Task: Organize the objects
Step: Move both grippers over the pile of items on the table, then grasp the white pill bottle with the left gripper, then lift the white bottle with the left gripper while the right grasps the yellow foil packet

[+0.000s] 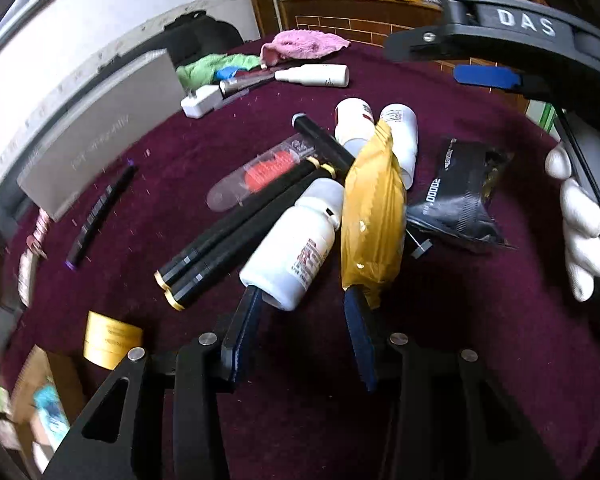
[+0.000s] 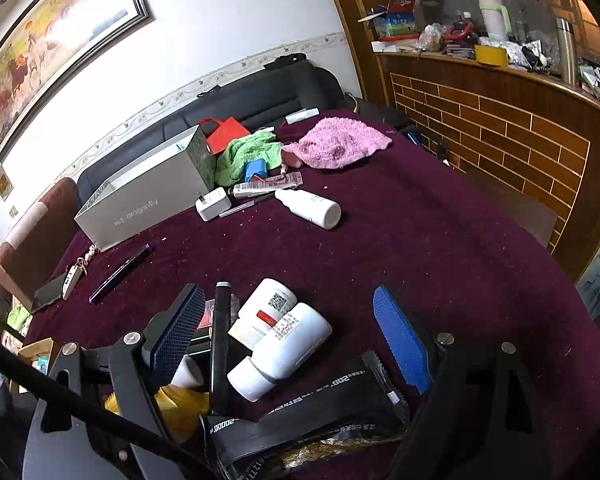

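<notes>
Left gripper [image 1: 304, 300]: fingers parted, yellow plastic pouch [image 1: 374, 216] touching right finger.
Pile: white pill bottle [image 1: 296, 246], black marker pens [image 1: 236, 236].
Desk [image 1: 440, 340]: maroon cloth.

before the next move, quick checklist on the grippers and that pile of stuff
1. Left gripper empty: ok, jaws part open, nothing clamped.
2. Left fingers clear of items: not ok, the yellow pouch and a white bottle lie right at the tips.
3. Right gripper open: ok, jaws wide, nothing pinched.
4. Pile settled: not ok, the pouch leans on bottles and black markers.
5. Grey box upright: not ok, it lies on its side.
6. Box contents: cannot tell.
</notes>
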